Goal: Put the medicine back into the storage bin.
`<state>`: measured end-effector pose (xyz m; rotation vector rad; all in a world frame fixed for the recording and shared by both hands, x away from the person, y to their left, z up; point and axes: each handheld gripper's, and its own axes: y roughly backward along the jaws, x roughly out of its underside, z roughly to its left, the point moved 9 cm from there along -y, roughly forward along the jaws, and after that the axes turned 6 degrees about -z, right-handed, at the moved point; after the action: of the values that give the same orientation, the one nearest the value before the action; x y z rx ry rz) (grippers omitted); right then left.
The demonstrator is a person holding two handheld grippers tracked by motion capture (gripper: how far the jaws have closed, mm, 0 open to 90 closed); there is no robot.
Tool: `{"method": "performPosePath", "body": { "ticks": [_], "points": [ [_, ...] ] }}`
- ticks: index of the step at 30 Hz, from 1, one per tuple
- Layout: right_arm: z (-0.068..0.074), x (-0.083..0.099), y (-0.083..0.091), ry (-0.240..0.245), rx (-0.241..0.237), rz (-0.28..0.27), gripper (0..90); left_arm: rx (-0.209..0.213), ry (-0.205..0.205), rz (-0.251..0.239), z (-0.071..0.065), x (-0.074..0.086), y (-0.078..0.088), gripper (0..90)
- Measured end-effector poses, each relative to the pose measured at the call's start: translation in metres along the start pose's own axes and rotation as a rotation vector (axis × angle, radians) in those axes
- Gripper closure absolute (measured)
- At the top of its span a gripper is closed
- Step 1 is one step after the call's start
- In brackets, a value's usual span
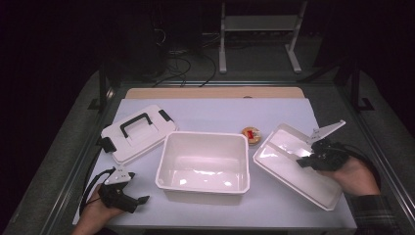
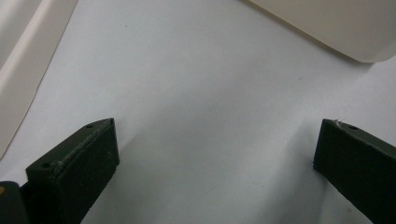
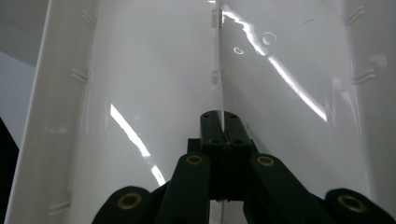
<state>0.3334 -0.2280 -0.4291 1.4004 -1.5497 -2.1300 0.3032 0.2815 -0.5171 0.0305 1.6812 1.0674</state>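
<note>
right gripper (image 3: 223, 122): shut on tray (image 1: 293, 169) divider (image 3: 218, 70), right of frame | left gripper (image 2: 215, 154): wide, lower left, nothing held

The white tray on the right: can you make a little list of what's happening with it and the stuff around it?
held thing: white tray, right gripper shut on its middle divider
left gripper: open, over bare table
middle: empty white tub
left: lid with black handle
behind tub: small round tin
</note>
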Motion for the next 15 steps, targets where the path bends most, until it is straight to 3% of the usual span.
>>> {"method": "performPosePath", "body": {
  "ticks": [15],
  "points": [
    [-0.005, 0.030, -0.038, -0.038, 0.000, 0.056, 89.1, 0.000, -0.001, 0.000, 0.000, 0.000, 0.000, 0.0]
  ]
}}
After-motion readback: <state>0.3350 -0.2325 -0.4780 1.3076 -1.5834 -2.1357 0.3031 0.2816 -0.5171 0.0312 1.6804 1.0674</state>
